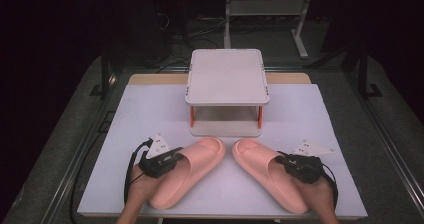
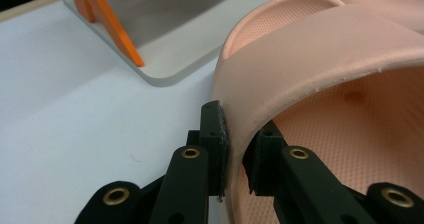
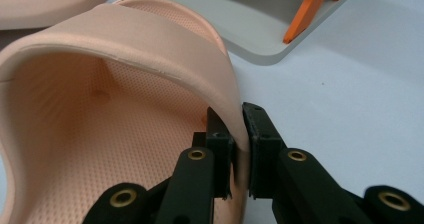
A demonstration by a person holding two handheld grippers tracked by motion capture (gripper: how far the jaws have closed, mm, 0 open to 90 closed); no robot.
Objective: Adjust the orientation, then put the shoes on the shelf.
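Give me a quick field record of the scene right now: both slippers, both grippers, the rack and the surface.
left slipper: pink foam slide slipper, on the table, toe toward the rack
right slipper: matching pink foam slide slipper, toe angled toward the other's
left gripper: shut on the left slipper's strap wall, outer side
right gripper: shut on the right slipper's strap wall, outer side
rack: two-tier grey shelf with orange posts, behind the slippers, nothing on it
surface: white table mat

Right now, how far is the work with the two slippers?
Done: the left gripper is shut on the left slipper at the strap's outer edge, and the right gripper is shut on the right slipper likewise. In hand: both slippers seem to rest on the table. Left, probably: lifting them to the empty two-level rack.
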